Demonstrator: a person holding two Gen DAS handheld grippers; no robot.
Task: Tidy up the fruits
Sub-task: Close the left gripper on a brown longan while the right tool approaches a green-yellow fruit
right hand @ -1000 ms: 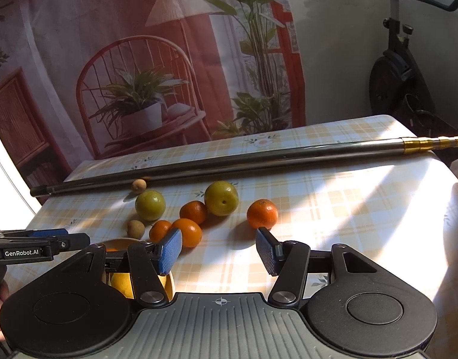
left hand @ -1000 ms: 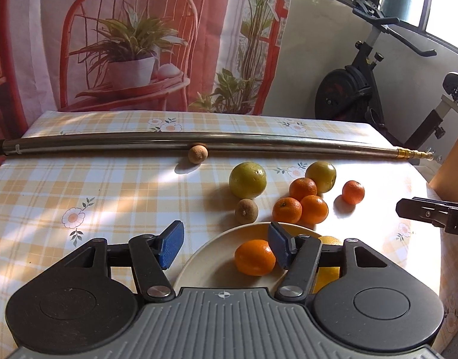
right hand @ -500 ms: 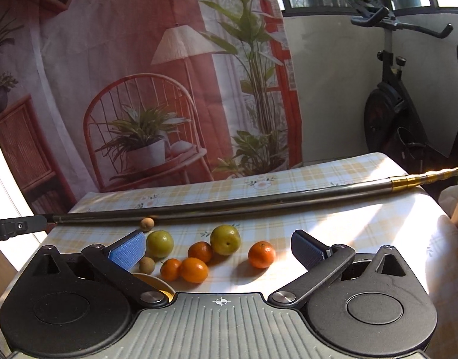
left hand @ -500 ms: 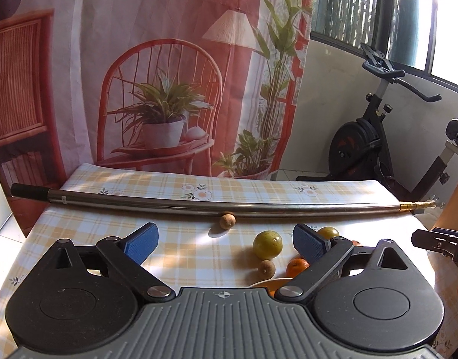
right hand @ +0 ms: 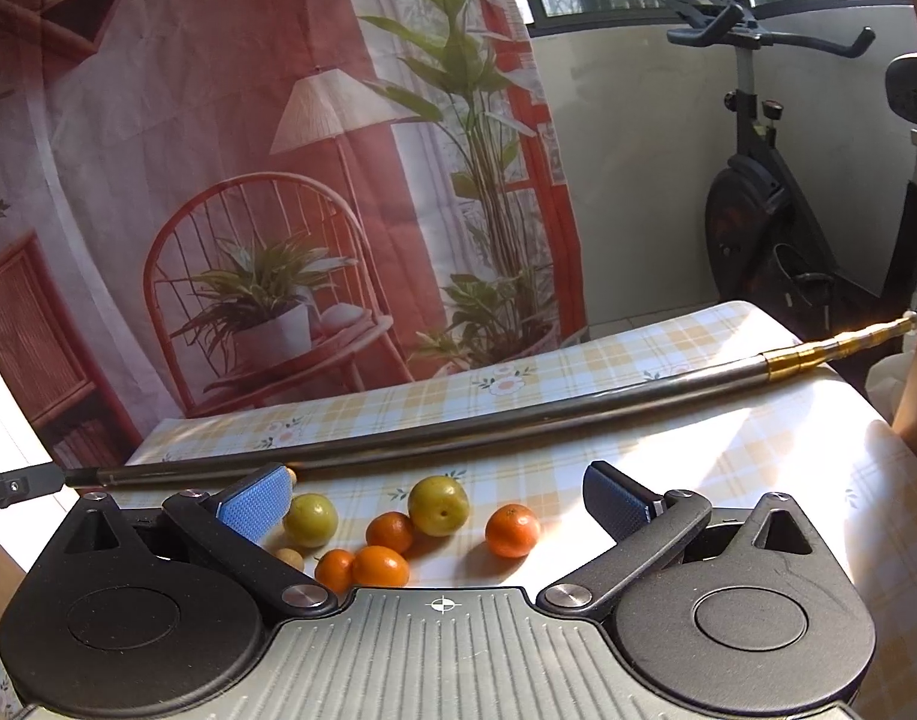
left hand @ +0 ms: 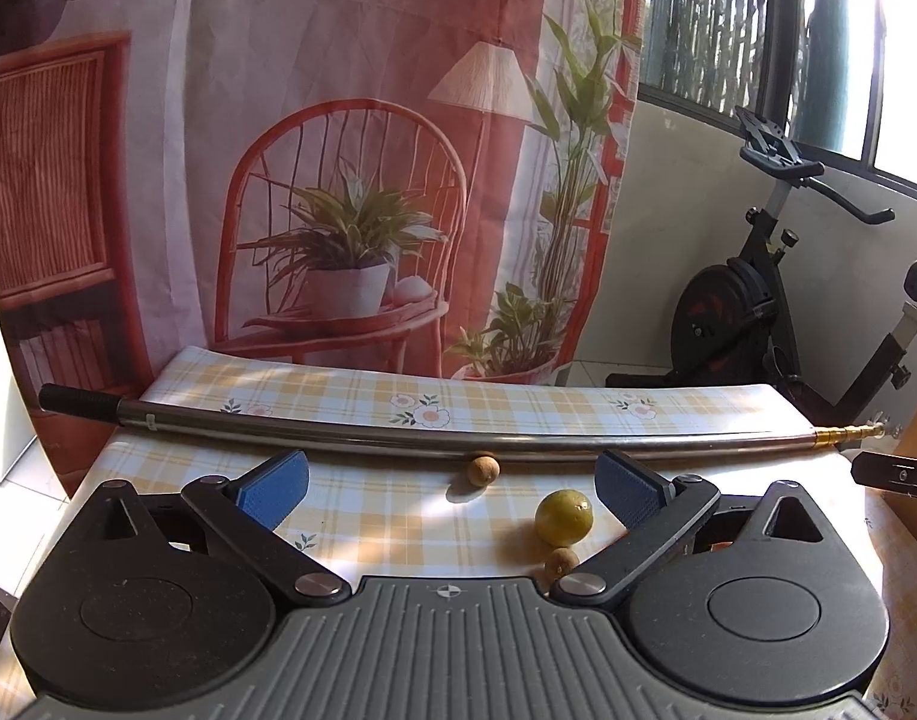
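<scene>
Both hand-held grippers, left [left hand: 452,483] and right [right hand: 440,504], hang spread wide and empty above the worktop [right hand: 728,456]. Oranges [right hand: 512,531] and green citrus [right hand: 438,506] cluster near-left of the pole [right hand: 518,420]: light, firm, prone to rolling; best pinched across the middle

Pole [right hand: 518,420] lying across the tabletop [right hand: 728,480], fruits [right hand: 440,525] sitting clustered before the pole, exercise bike [right hand: 758,192] standing behind the pole.
</scene>
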